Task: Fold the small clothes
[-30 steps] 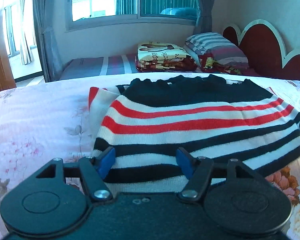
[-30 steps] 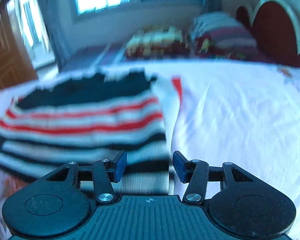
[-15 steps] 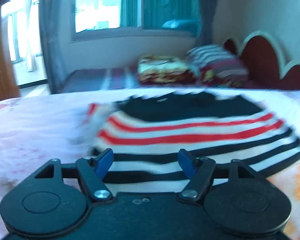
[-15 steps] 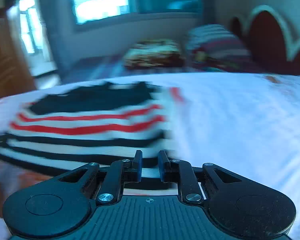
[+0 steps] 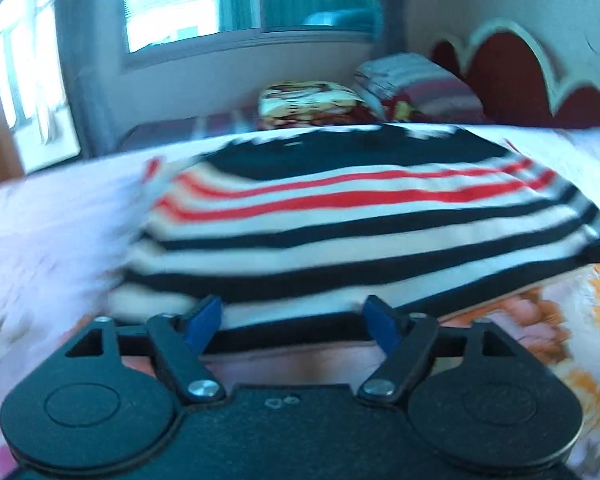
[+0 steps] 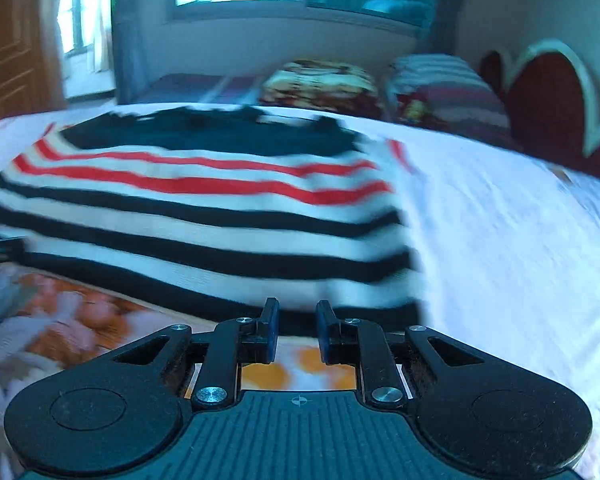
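Striped knit in navy, white and red, the sweater lies flat on the floral bedspread, filling the middle of both views. At 6 o'clock in the left wrist view, the left gripper has its blue pads spread wide, just before the hem, gripping nothing. The right gripper sits at the hem's right corner with its jaws narrowly apart, nothing between them. Pillows lie at 1 o'clock.
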Demonstrator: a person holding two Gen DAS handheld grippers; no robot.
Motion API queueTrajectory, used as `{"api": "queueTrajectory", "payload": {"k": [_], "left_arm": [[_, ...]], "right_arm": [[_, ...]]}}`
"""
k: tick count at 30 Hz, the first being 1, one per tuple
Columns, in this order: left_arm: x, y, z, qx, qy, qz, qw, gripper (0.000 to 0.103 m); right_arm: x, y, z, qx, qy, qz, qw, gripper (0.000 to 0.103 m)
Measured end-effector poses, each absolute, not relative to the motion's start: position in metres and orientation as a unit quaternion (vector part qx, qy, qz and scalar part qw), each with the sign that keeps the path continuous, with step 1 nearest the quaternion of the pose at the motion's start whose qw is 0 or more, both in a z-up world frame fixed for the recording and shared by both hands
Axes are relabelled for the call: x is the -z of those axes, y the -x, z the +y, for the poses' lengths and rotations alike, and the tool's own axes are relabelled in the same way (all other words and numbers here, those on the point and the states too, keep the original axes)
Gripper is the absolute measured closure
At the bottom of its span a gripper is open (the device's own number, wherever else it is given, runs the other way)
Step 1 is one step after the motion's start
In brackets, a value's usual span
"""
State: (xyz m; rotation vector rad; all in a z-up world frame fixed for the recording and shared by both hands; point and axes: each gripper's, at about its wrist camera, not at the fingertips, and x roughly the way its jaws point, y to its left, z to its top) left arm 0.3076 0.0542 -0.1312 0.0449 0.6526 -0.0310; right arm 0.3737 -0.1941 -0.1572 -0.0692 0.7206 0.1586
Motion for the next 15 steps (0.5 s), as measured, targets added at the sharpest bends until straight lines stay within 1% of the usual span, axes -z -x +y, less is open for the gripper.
{"api": "queueTrajectory", "payload": {"k": [1,3,4,6,7,8,9,10,12,15], "left_arm": [[0.131,-0.306,0.065,0.020,-0.006,0.322,0.947,0.022],[0.125,-0.307,0.062,0.019,-0.017,0.326,0.945,0.022],[0.120,-0.307,0.059,0.012,-0.024,0.323,0.946,0.026],[0.111,-0.303,0.055,-0.001,-0.029,0.301,0.953,0.029],[0.111,-0.303,0.055,-0.010,-0.030,0.302,0.953,0.028],[0.117,-0.307,0.057,-0.018,-0.029,0.320,0.947,0.028],[0.125,-0.312,0.062,-0.019,-0.017,0.340,0.940,0.026],[0.127,-0.311,0.066,-0.016,-0.002,0.331,0.943,0.026],[0.121,-0.312,0.066,-0.016,-0.009,0.337,0.941,0.027],[0.120,-0.312,0.066,-0.015,-0.013,0.338,0.941,0.027]], "right_arm": [[0.158,-0.373,-0.201,-0.076,0.027,0.352,0.932,0.085],[0.156,-0.373,-0.205,-0.085,0.024,0.351,0.932,0.085],[0.152,-0.372,-0.206,-0.084,0.020,0.349,0.933,0.085],[0.140,-0.368,-0.211,-0.073,0.007,0.325,0.943,0.085],[0.138,-0.367,-0.214,-0.068,0.002,0.318,0.946,0.085],[0.141,-0.370,-0.216,-0.061,-0.001,0.325,0.944,0.085],[0.151,-0.378,-0.218,-0.049,0.006,0.358,0.932,0.085],[0.157,-0.380,-0.219,-0.052,0.009,0.357,0.933,0.085],[0.152,-0.381,-0.218,-0.056,0.012,0.363,0.930,0.085],[0.142,-0.375,-0.223,-0.051,-0.005,0.341,0.939,0.085]]}}
